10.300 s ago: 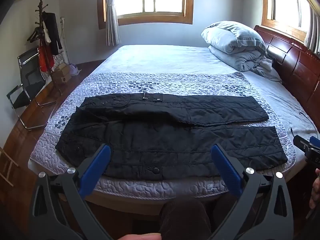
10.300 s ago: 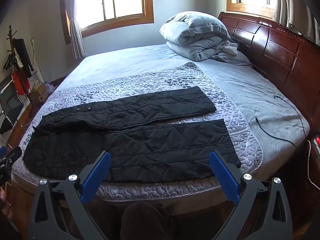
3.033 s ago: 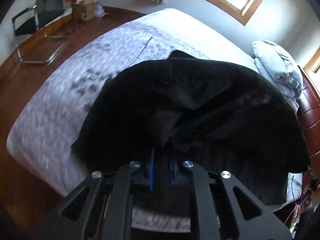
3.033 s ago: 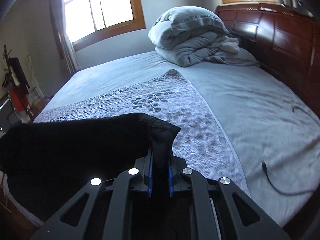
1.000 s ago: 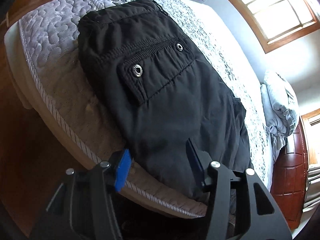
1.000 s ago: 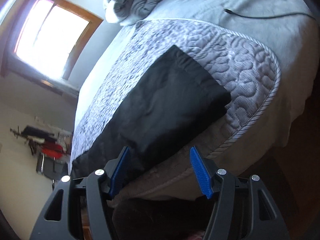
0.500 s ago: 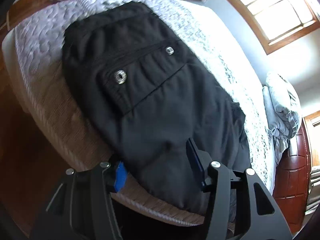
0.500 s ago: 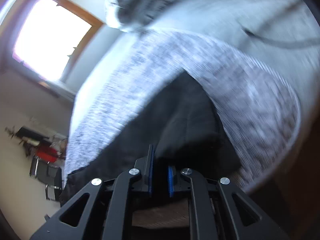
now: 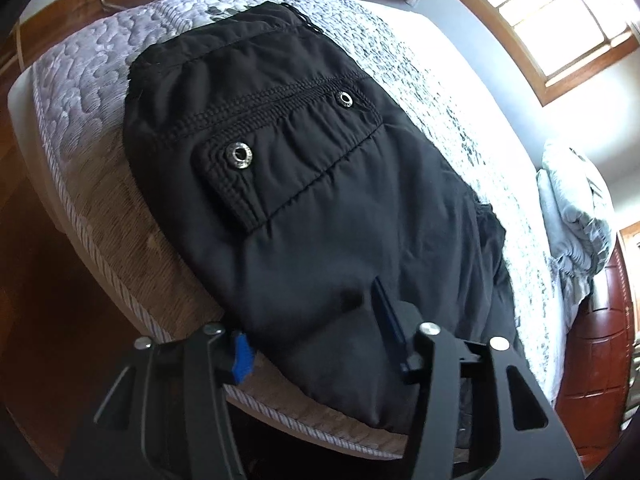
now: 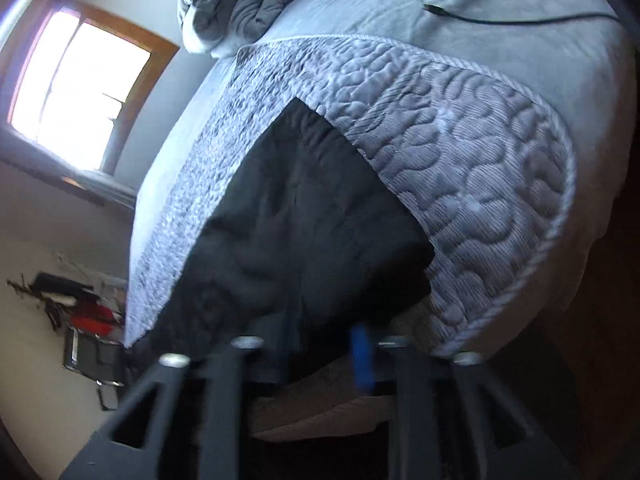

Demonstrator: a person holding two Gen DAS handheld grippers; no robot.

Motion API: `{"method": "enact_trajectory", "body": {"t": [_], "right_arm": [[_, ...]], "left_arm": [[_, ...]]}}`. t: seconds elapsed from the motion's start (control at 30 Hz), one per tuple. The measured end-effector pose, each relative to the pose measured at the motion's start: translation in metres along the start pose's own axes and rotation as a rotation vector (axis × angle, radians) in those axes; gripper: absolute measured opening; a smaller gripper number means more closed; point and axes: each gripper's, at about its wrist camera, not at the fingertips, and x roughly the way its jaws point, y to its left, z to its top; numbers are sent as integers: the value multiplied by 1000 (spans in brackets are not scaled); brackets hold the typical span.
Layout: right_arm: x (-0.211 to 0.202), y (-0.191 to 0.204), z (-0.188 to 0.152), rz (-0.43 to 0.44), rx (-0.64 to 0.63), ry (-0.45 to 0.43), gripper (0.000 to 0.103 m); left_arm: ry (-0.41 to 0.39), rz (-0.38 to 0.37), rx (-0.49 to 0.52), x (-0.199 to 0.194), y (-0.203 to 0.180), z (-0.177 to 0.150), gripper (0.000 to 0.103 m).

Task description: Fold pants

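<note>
Now the black pants (image 9: 304,208) lay doubled lengthwise along the near edge of the bed (image 9: 80,92), quilted coverlet (image 10: 460,152) bare toward 12 o'clock. Matte fabric, snap-flap pocket uppermost. The left tool (image 9: 316,336) stood wide, straddling the near hem. The right tool (image 10: 324,356), pinched half a second before, had parted about the cuff end; blurred.

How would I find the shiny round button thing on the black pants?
Start at the bed's quilted grey cover, where the black pants lie folded near the edge. On top is a pocket flap with stitched edges. The snap is the bigger silver ring at the flap's near corner; a smaller one sits farther along the flap.
</note>
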Motion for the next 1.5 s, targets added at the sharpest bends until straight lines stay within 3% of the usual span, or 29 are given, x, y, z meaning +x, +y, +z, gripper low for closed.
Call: {"method": "enact_trajectory", "body": {"t": [0.1, 0.2, 0.4, 0.63, 1.0, 1.07, 1.13, 1.17, 1.2, 1.23, 1.3, 1.4, 1.5], "right_arm": [[-8, -1, 1, -2, 9, -2, 43], [-12, -9, -4, 53, 73, 7, 49], [-5, -19, -13, 81, 150, 22, 56], [16, -14, -16, 72, 172, 39, 57], [40, -13, -4, 64, 197, 47, 57], [44, -7, 2, 69, 183, 44, 51], [49, -1, 9, 58, 159, 47, 36], [51, 2, 13, 51, 149, 49, 33], [52, 4, 15, 51, 144, 48, 28], [52, 11, 21, 51, 125, 46, 21], [51, 24, 28, 35, 73, 48, 17], [49, 45, 36, 25, -6, 37, 15], [48, 57, 40, 18, -46, 39, 15]], "left_arm": [[-16, 3, -17, -12, 3, -1, 76], [-36, 11, -24, -31, 10, -4, 91], [12, 19, -45, -39, 20, -13, 92], [70, 20, -89, -21, 30, -23, 92], [91, 38, -125, 6, 30, -17, 92], [92, 46, -129, 9, 28, -15, 92], [89, 53, -132, 10, 28, -14, 92], [80, 52, -133, 9, 27, -13, 92], [71, 50, -131, 8, 26, -13, 91], [51, 44, -123, 5, 24, -12, 83], [42, 89, -107, 3, 20, -10, 71], [53, 101, -107, 2, 21, -8, 64], [52, 97, -126, -7, 29, -5, 45]]}}
